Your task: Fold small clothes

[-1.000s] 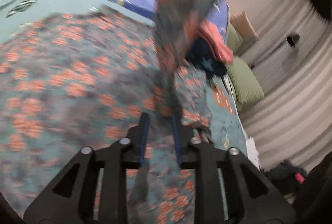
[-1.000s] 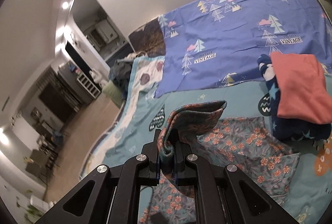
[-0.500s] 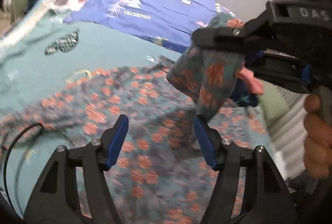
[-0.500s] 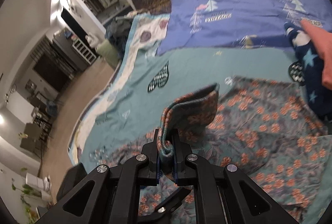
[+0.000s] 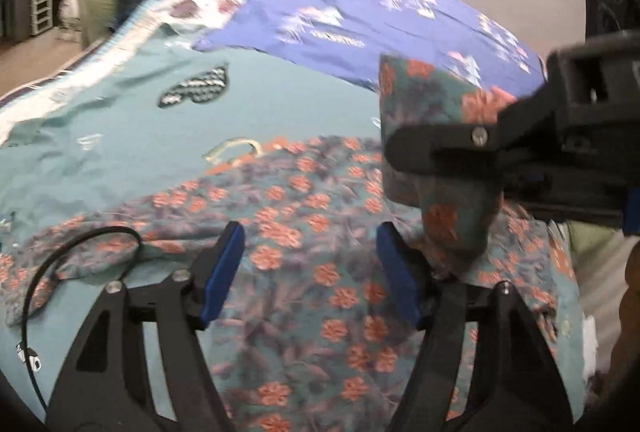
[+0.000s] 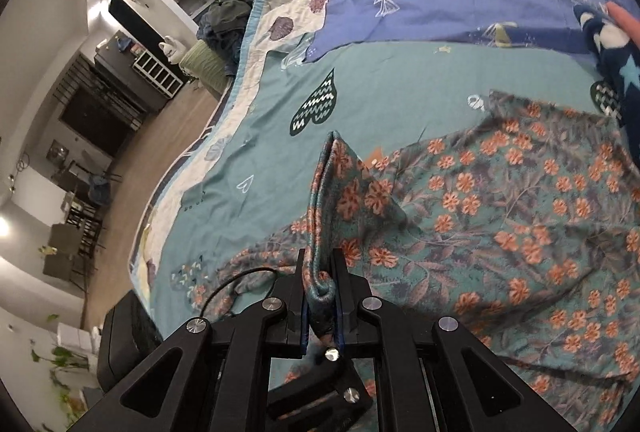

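Floral garment (image 6: 500, 216) spread on teal sheet (image 6: 380, 92); its edge pinched by right gripper (image 6: 320, 274); left gripper (image 5: 310, 264) just opened wide, empty; navy star cloth (image 6: 612, 60), possibly folded, nearby.

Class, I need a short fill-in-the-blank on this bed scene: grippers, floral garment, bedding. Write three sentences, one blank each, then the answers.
1. The right gripper is shut on a fold of the ___ garment.
2. The left gripper stands ___, nothing between its pads.
3. The heart print lies on the ___ sheet.

Answers: floral; open; teal
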Tool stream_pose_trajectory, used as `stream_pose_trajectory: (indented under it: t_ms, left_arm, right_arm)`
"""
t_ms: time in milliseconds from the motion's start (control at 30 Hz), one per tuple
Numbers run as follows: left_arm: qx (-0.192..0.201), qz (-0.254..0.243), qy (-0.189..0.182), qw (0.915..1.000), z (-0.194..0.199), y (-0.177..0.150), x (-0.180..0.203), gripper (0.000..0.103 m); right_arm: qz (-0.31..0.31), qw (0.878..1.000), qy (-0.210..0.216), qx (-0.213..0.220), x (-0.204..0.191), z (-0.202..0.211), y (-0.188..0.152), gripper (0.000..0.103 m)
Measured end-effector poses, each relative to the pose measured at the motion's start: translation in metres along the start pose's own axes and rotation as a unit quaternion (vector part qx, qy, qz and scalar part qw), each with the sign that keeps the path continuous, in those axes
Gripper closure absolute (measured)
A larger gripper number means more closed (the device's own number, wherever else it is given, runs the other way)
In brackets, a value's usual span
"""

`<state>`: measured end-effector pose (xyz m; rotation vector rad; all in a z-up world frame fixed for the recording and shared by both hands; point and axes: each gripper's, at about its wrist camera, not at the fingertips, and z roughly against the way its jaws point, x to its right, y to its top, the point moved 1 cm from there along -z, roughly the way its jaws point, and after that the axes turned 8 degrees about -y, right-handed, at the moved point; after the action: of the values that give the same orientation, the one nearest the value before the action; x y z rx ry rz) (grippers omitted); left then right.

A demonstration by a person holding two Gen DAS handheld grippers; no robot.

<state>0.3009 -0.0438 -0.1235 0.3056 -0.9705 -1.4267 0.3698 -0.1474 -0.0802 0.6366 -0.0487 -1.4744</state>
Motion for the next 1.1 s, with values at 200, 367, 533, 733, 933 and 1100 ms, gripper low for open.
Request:
stream_pose_trajectory:
  t_ms: [200,367,533,733,933,1100]
  left_arm:
    - [0.015,-0.027,0.024,0.9992,-0.002,0.013,0.010,0.023]
    - [0.009,-0.010,0.047,0.9988,-0.011,0.014,0.000,0.026]
    - [-0.007,0.010,0.021,0.9997,-0.017,0.010,-0.010,0.073]
    - [-0.060,0.072,0.004,0.9956,-0.034,-0.003,-0.049,0.090]
    - [-0.101,0.120,-0.004,0.9876,-0.039,-0.015,-0.091,0.090]
    - [-0.151,0.109,0.000,0.9825,-0.039,-0.030,-0.108,0.067]
  right_arm:
    - [-0.016,1.000,0.012,-0.013,-0.002,-0.008,-0.005,0.093]
    - [-0.035,0.998,0.032,-0.029,0.002,-0.007,-0.005,0.092]
    - [-0.036,0.998,0.042,-0.033,0.003,-0.007,-0.008,0.078]
    - [-0.040,0.998,0.047,0.009,0.028,0.025,-0.006,0.044]
    - [-0.030,0.998,-0.027,0.040,0.087,0.058,-0.004,0.039]
    - [-0.019,0.993,-0.108,0.037,0.137,0.068,-0.011,0.035]
